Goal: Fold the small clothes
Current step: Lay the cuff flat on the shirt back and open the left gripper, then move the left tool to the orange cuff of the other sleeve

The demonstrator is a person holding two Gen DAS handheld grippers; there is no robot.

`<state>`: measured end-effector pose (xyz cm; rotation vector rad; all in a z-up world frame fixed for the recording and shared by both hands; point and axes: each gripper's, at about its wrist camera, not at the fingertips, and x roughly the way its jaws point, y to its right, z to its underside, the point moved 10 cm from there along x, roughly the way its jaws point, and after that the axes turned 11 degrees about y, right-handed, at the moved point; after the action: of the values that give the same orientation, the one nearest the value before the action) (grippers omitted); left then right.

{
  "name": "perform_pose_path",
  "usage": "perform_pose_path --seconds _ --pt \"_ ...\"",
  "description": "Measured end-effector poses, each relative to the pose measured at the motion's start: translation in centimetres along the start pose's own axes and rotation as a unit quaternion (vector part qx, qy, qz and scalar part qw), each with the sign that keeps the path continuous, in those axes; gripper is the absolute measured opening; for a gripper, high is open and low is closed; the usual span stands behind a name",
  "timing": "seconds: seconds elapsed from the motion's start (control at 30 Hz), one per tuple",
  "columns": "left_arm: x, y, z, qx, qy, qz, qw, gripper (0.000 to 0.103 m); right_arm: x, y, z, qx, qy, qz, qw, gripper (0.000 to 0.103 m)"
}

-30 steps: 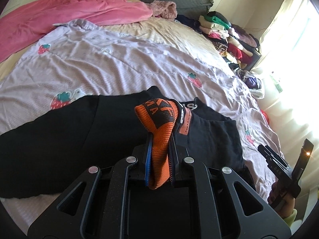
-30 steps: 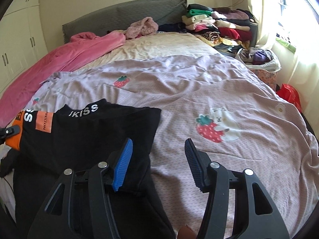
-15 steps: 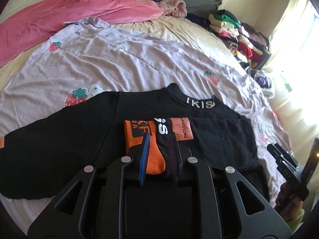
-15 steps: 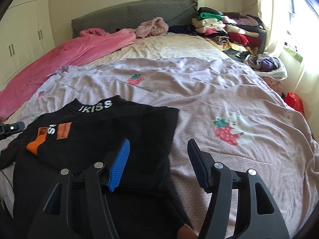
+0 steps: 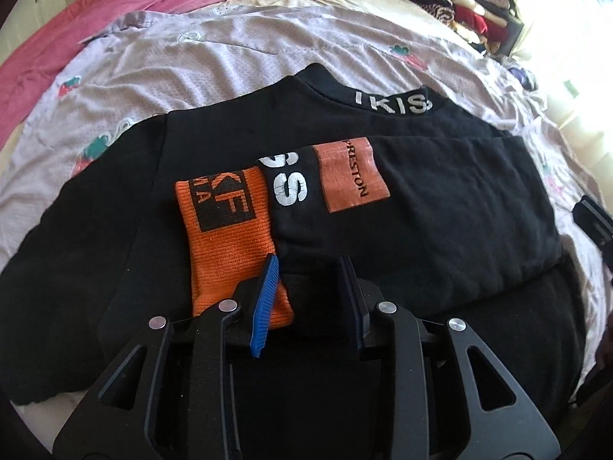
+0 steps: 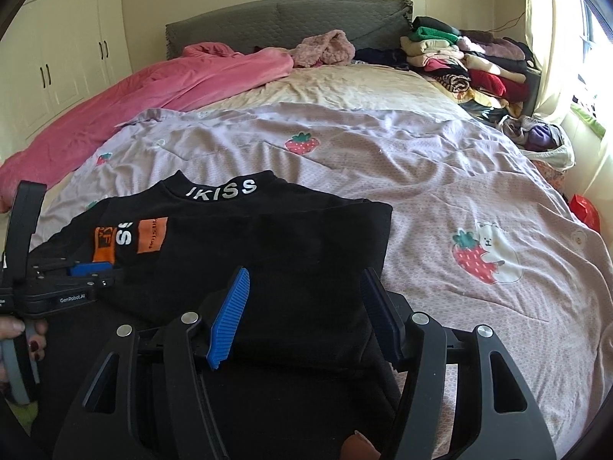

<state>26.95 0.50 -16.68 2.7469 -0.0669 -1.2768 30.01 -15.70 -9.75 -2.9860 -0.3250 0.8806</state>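
The left tongs (image 5: 308,268) have just been opening, jaws narrowly parted and gripping nothing, with the orange cuff (image 5: 226,230) lying flat just before them. The right tongs (image 6: 304,287) stand wide and empty over the black sweatshirt (image 6: 276,253), spread on the bed's lilac strawberry quilt (image 6: 383,161). Folded clothes (image 6: 459,61) are stacked beyond.

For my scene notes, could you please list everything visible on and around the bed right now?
black sweatshirt: one, black, near end of the bed, sleeve folded across it
sleeve cuff: one, orange, on the sweatshirt
quilt: one, lilac with strawberries, under the sweatshirt
blanket: one, pink, far left
clothes pile: one, mixed colours, far right
wardrobe: one, cream, left wall
left gripper: jaws just opened, cuff released
right gripper: open, empty, over the sweatshirt
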Motion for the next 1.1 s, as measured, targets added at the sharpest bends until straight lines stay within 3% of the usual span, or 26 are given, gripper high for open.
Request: perform_pose_path --seconds 0.23,0.37,0.8,1.0,1.1 --pt "-0.2 0.0 0.2 -0.001 0.004 0.004 1.0000 0.024 1.7 -0.4 1.6 0.007 -0.033 -0.004 0.999 0.064" --pt "-0.1 0.1 -0.1 -0.006 0.001 0.003 1.0000 0.025 4.4 0.4 5.0 0.023 -0.099 0.016 0.995 0.064" --pt "-1.5 0.0 -0.1 -0.015 0.005 0.013 0.9998 0.026 2.0 -0.8 4.6 0.034 -0.080 0.014 0.996 0.068" --pt "-3.9 -0.1 -0.5 -0.020 0.023 0.018 0.9994 0.040 0.0 -2.4 4.0 0.040 -0.063 0.000 0.997 0.075" --pt "-4.9 -0.5 -0.5 -0.022 0.030 0.016 0.9992 0.056 -0.9 -2.9 3.6 0.039 -0.055 -0.001 0.998 0.076"
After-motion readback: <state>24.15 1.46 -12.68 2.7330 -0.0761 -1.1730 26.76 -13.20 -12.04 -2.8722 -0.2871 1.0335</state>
